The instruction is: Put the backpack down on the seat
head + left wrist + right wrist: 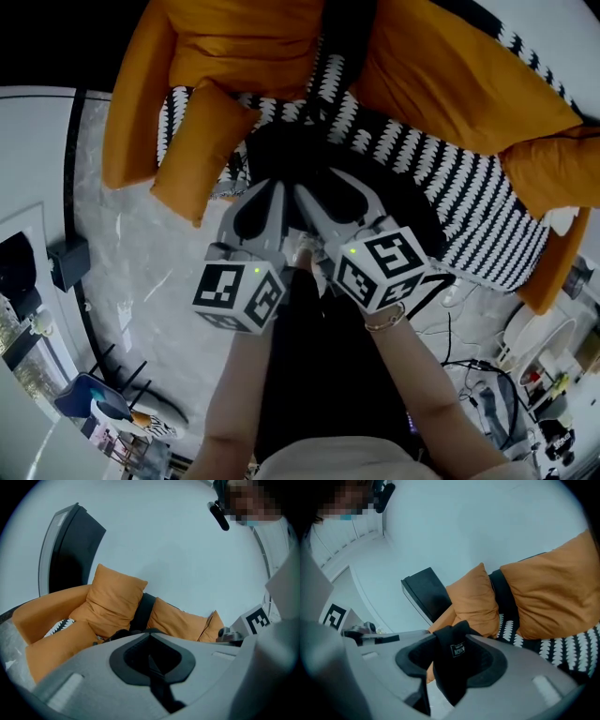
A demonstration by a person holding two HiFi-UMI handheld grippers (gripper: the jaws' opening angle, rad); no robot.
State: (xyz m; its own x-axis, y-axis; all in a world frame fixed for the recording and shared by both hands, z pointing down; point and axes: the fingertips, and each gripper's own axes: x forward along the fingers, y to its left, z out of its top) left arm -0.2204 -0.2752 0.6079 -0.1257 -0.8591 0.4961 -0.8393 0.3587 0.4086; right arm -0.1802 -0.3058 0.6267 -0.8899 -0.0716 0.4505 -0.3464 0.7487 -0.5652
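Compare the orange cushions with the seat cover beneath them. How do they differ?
The orange cushions are plain in colour, while the seat cover has a black-and-white pattern. The cushions lean upright at the back, while the seat cover lies flat. The cushions look plump and the seat cover looks thin. Both are soft fabric.

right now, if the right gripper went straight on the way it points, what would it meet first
The black backpack fabric between its fingers; beyond that, likely the orange cushion.
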